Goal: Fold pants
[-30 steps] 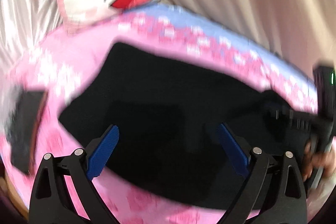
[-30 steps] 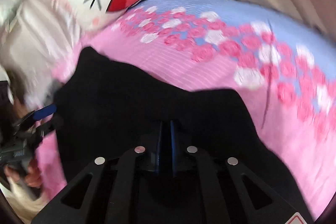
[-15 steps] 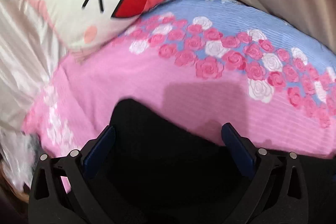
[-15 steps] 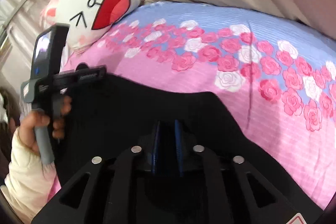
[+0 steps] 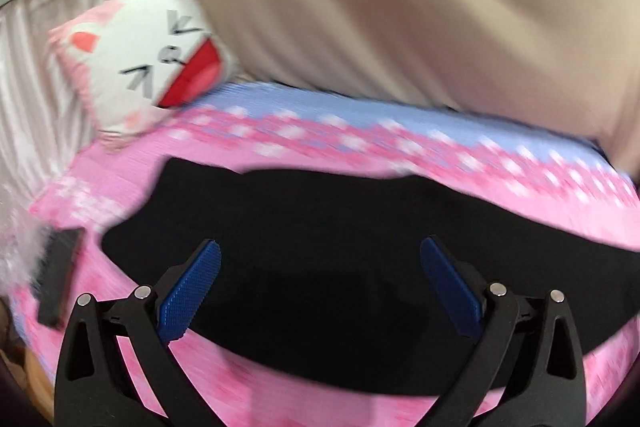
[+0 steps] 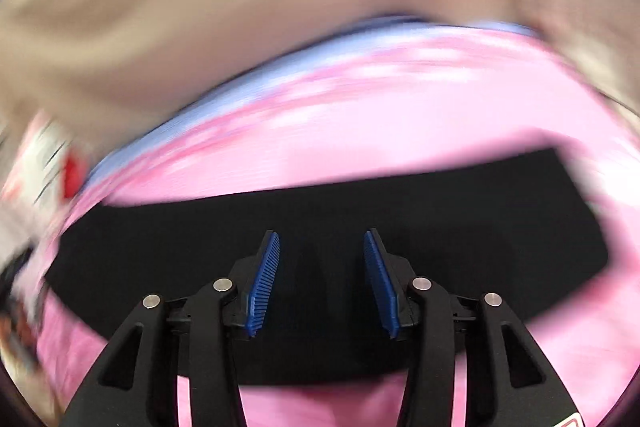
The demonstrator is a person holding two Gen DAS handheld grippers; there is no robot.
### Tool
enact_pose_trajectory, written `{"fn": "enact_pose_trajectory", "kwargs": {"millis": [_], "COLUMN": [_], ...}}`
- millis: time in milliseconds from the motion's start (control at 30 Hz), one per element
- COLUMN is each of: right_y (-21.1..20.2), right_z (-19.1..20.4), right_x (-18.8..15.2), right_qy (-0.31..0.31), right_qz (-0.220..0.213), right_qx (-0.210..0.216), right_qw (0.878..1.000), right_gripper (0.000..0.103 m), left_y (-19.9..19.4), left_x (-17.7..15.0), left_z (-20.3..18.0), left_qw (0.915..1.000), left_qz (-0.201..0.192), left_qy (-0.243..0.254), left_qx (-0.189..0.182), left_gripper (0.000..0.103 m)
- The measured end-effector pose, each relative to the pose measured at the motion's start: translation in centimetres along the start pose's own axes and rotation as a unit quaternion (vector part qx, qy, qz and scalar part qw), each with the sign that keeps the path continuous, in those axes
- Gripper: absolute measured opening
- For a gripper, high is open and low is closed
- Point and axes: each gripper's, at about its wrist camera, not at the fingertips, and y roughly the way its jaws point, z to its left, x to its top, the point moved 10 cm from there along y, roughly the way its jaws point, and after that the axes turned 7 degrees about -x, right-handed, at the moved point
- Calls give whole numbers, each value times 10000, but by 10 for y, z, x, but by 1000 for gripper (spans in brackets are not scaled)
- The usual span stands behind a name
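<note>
We see the black fabric pants lying flat across a pink bedsheet printed with pink and white roses and a blue band along its far edge. In the left wrist view they stretch from the left part of the bed out past the right edge of the picture; in the right wrist view the same pants form a long dark strip, blurred by motion.

Our left gripper, with black arms and blue ribbed pads, hangs above the pants with its jaws spread wide and nothing between them. Our right gripper has its jaws parted to a moderate gap, also empty, over the middle of the pants.

At the head of the bed a white and pink cat-face cushion with a red open mouth leans against a beige draped curtain. Its face carries only drawn black strokes for eyes and whiskers; we can read no lettering anywhere. A flat black rectangular object lies on the sheet at the left edge, too blurred to identify.
</note>
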Motion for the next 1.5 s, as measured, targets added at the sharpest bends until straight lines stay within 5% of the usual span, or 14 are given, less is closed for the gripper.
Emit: {"fn": "enact_pose_trajectory", "kwargs": {"millis": [133,267,400,433,467,600,667,700,867,1000,1167,1400,1500], "right_y": [-29,-29,9,18,32,16,32,52,6,-11,1,11,14], "right_z": [-112,-122,-115,-108,-102,-81,-97,-108,-128,-132,-134,-113,-112], "right_x": [6,25,46,48,50,74,76,68,65,35,2,1,4], "right_qy": [585,168,-380,-504,-727,-1304,-1174,-1081,-198,166,301,186,173], "right_qz": [-246,-368,-55,7,101,-429,-260,122,-270,-78,312,254,200], "right_qx": [-522,-385,-206,-205,-187,-268,-397,-393,-29,253,-81,-414,-578], "right_qw": [9966,9984,9990,9985,9971,9902,9919,9933,9994,9995,9990,9986,9980], "right_gripper": [48,48,48,38,5,5,5,9,46,53,64,61,31], "left_y": [20,33,29,27,25,19,23,24,29,26,18,6,6], "left_x": [-38,-64,-67,-68,-67,-62,-63,-65,-70,-68,-70,-69,-69], "left_z": [-67,-124,-156,-162,-166,-166,-164,-165,-161,-159,-160,-143,-133], "left_qw": [9983,9925,9913,9913,9915,9925,9929,9926,9918,9923,9918,9930,9925], "left_qz": [477,1004,991,973,949,844,855,906,1042,969,885,750,729], "left_qy": [176,286,627,680,699,813,786,762,688,704,868,888,976], "left_qx": [-272,-637,-596,-574,-543,-350,-261,-272,-256,-331,-325,-229,-62], "left_gripper": [98,98,98,98,98,98,98,98,98,98,98,98,98]}}
